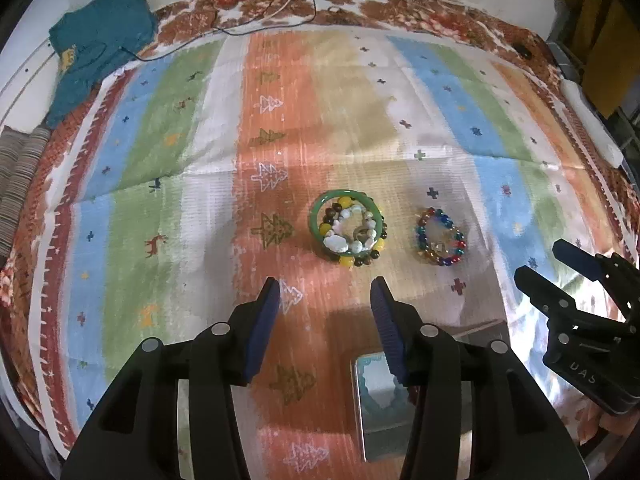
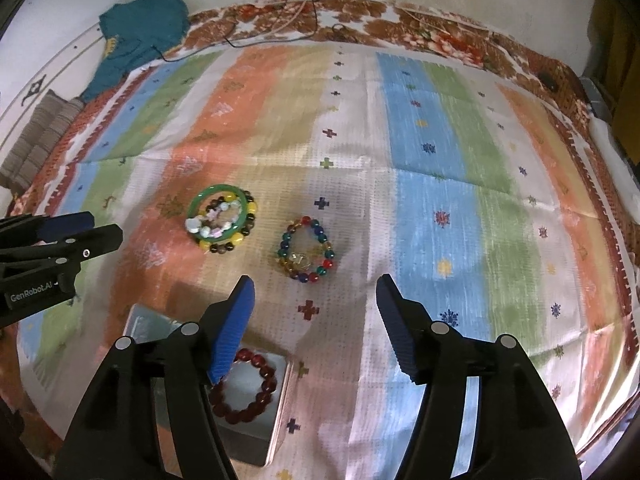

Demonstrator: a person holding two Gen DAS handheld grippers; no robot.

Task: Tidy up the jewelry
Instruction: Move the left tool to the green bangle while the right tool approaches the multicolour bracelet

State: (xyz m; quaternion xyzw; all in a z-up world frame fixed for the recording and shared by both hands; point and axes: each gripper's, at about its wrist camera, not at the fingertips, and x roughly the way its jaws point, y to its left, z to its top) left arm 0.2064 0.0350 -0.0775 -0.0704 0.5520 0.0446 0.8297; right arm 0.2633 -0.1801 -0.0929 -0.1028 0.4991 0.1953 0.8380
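Note:
A green bangle [image 1: 316,218] lies on the striped cloth with white, yellow and brown bead bracelets piled in and on it; the same pile [image 2: 222,220] shows in the right wrist view. To its right lies a multicoloured bead bracelet [image 1: 440,237] [image 2: 306,250]. A dark red bead bracelet [image 2: 250,384] rests in a small open tin box [image 2: 276,408] near the cloth's front. My left gripper [image 1: 325,294] hovers open just in front of the bangle pile, nothing between its blue pads. My right gripper [image 2: 314,292] hovers open just in front of the multicoloured bracelet, also empty.
The striped cloth [image 2: 432,152] covers a floral bedspread [image 1: 420,4]. A teal garment [image 1: 96,48] lies at the far left corner, with cables [image 1: 280,16] along the far edge. A second tin piece [image 1: 380,400] lies under my left gripper.

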